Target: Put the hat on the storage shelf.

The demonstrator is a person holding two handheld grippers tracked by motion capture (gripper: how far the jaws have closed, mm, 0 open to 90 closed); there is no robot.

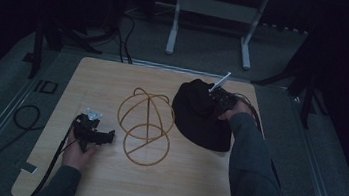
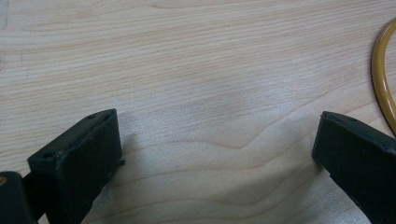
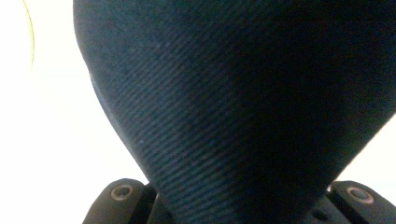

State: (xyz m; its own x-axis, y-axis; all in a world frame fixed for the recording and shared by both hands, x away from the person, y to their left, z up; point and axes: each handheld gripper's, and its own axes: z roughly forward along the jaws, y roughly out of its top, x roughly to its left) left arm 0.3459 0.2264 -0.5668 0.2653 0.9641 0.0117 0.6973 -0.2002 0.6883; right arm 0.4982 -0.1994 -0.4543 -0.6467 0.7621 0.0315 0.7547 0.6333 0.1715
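Observation:
A black fabric hat (image 1: pixel 200 117) lies on the right part of the wooden table (image 1: pixel 103 84). My right gripper (image 1: pixel 210 102) comes in from the hat's right side and is shut on its cloth. In the right gripper view the dark weave (image 3: pixel 243 102) runs down into the pinch of the right gripper (image 3: pixel 240 207). A yellow wire hat frame (image 1: pixel 145 124) stands at the table's centre, left of the hat. My left gripper (image 1: pixel 109 137) rests low at the frame's left, jaws open and empty. In the left gripper view the left gripper (image 2: pixel 215 133) shows bare wood between its jaws, and the frame's base ring (image 2: pixel 380 79) is at the right edge.
The table's near edge runs just below the person's forearms. A black cable (image 1: pixel 24 117) loops on the floor to the left. A white-legged stand (image 1: pixel 174 25) is on the floor beyond the far edge. Dark floor surrounds the table.

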